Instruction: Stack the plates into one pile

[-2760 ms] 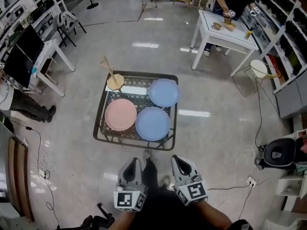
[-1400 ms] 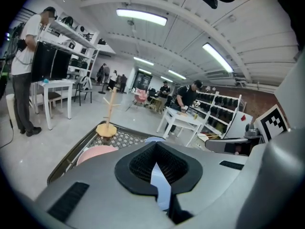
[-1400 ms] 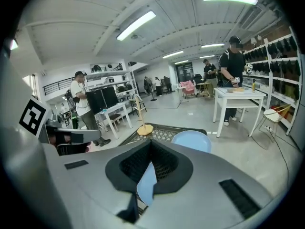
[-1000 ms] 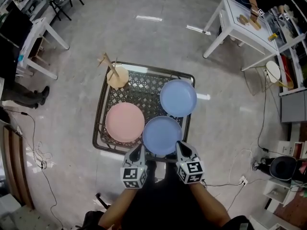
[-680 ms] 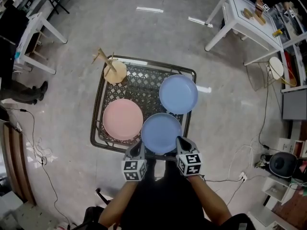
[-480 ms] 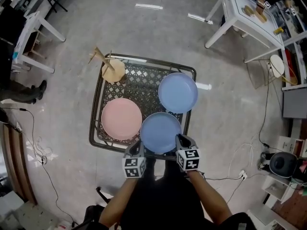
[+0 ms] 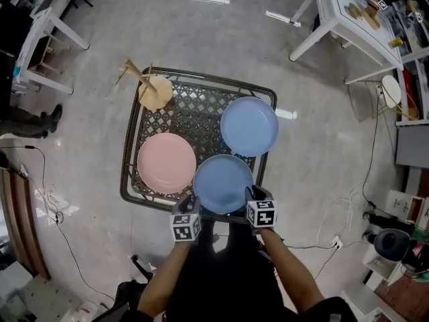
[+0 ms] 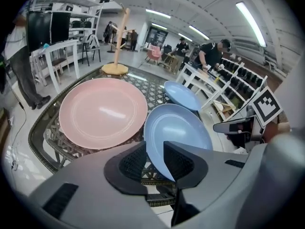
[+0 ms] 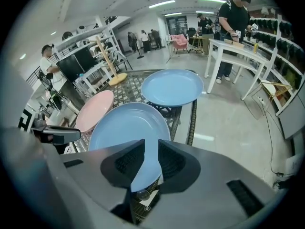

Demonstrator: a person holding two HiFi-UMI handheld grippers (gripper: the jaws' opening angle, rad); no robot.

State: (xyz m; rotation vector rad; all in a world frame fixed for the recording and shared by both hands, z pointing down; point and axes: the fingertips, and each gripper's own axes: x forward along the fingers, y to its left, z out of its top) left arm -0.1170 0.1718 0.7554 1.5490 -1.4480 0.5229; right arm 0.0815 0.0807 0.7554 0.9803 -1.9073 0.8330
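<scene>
Blue and matte, the near blue plate (image 7: 223, 183) lies at 5 o'clock on the lattice table (image 7: 201, 80). The pink plate (image 7: 166, 163) is just beside it at 8 o'clock and the far blue plate (image 7: 249, 126) at 2 o'clock. A wooden stand (image 7: 153, 91) stands at 11 o'clock.

The left gripper (image 8: 155, 151) has just been opening its jaws. They stand apart at the plate's 7 o'clock rim, which shows in the gap with neither pad pressing on it. The right gripper (image 9: 151, 149) is also parted and holds nothing, with the 5 o'clock rim in its gap.

The plates look like plastic or melamine, so they are probably light and stiff with a smooth, slippery rim. The thin raised lip at the near edge seems the only place to take hold. A pinch from both sides should keep the plate level, while one shallow grip could let it tip or slide out.
</scene>
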